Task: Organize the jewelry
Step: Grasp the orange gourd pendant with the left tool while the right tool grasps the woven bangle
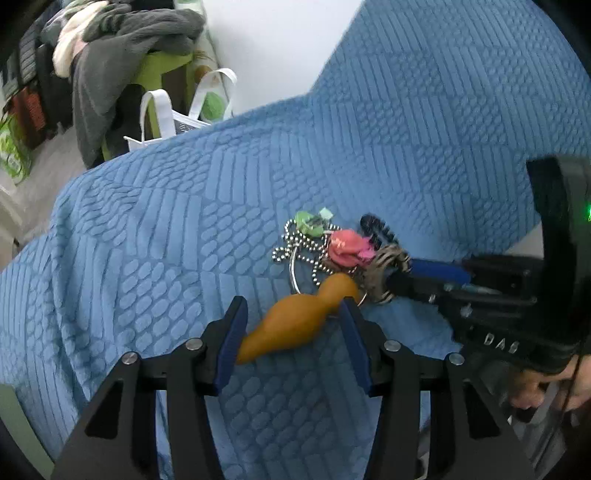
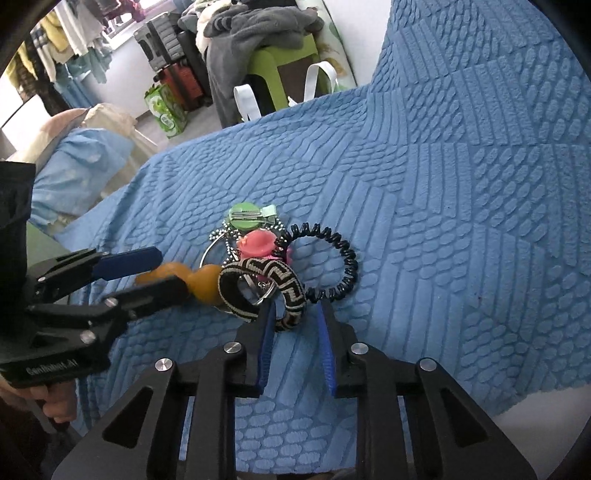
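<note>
A small heap of accessories lies on the blue quilted bedspread (image 1: 166, 236): an orange gourd-shaped piece (image 1: 295, 321), a black-and-cream zigzag woven band (image 2: 264, 291), a pink piece (image 2: 256, 242), a green round clip (image 2: 245, 216), a beaded silver chain (image 1: 295, 251), a thin metal hoop (image 2: 210, 251) and a black coil hair tie (image 2: 332, 266). My left gripper (image 1: 291, 314) is open, its fingers on either side of the orange piece. My right gripper (image 2: 295, 314) is partly open around the woven band's near edge.
The bedspread rises over a pillow (image 2: 498, 92) at the back right. Past the bed's far edge stand a green stool (image 2: 284, 74) piled with grey clothes (image 2: 251, 26), a white-handled bag (image 1: 173, 118), suitcases (image 2: 173, 48) and a green box (image 2: 166, 107).
</note>
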{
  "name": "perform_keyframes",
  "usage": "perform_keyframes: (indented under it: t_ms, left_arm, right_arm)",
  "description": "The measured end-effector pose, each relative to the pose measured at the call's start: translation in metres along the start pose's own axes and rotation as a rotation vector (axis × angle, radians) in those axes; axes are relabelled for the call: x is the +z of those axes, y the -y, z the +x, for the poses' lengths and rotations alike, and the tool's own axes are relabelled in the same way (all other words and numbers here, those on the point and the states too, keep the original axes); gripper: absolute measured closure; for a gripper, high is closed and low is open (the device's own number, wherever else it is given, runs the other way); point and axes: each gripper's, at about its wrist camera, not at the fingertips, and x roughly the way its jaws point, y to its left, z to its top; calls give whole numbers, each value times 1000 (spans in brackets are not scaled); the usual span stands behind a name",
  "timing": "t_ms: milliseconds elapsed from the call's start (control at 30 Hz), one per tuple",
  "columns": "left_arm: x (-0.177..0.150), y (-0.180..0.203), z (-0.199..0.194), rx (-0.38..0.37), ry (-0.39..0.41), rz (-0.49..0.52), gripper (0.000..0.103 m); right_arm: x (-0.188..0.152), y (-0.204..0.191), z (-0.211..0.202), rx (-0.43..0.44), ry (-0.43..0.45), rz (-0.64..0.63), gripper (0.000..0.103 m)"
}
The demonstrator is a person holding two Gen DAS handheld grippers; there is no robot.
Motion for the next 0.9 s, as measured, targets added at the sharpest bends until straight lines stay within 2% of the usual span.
perform_keyframes:
  t_ms: [167,333,533,667,900]
  left_arm:
    - [-2,1,4,-2,-31,35,54]
    - [-5,3,3,8,-43,41,68]
    - [-11,13,1,43,-49,52,70]
    - [-19,14,-3,57,-40,14,70]
    - [-36,8,-22,76,4,-116,70]
  right_arm:
    - [4,0,4,-17,4,-2,90]
    - [7,-1,4,-14,10,10,95]
    - [8,-6,-1,-9,28,-7,96]
    - [8,-7,-8,-8,43,-6,96]
    - [4,-16,-14,-22,48,-42,96]
